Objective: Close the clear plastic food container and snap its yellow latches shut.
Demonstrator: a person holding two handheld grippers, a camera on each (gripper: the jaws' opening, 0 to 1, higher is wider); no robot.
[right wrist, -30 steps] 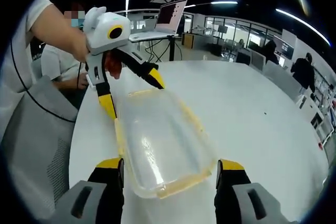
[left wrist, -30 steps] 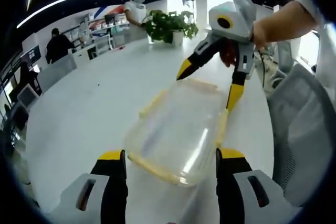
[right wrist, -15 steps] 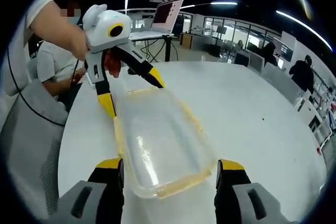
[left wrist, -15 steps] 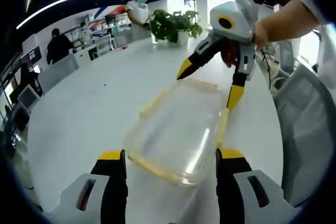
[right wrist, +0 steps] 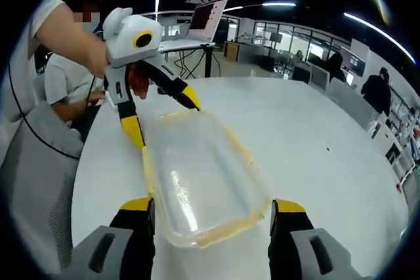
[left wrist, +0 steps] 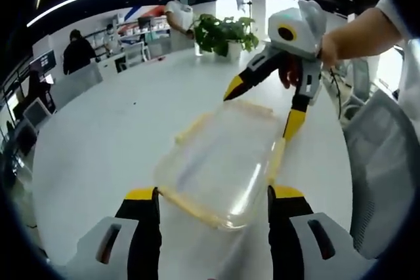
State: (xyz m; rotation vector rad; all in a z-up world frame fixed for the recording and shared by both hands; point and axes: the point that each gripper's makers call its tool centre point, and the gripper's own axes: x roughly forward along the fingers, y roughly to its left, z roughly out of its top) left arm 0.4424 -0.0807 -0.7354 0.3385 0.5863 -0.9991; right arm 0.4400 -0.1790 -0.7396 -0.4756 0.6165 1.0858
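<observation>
- Container point(left wrist: 220, 165) of clear plastic with yellow edging lies flat on the white table point(left wrist: 105, 142), lengthwise between my two grippers; in the right gripper view it point(right wrist: 200, 181) runs straight away from the camera.
- I see my left gripper point(left wrist: 211, 211) at the near end of it in the left gripper view, jaws spread wide, one yellow-tipped jaw on each side of the container's corner and not gripping it.
- My right gripper point(right wrist: 211, 211) stands the same way at the opposite end in the right gripper view: jaws apart, straddling the near edge.
- From the left gripper view the right gripper point(left wrist: 262, 106) shows at the far end, open, its tips at the far edge; I cannot tell whether they touch.
- A yellow latch point(right wrist: 149, 172) runs along the container's long side, lying against the wall; whether it is snapped I cannot tell.
- A potted plant point(left wrist: 223, 31) sits at the far table edge.
</observation>
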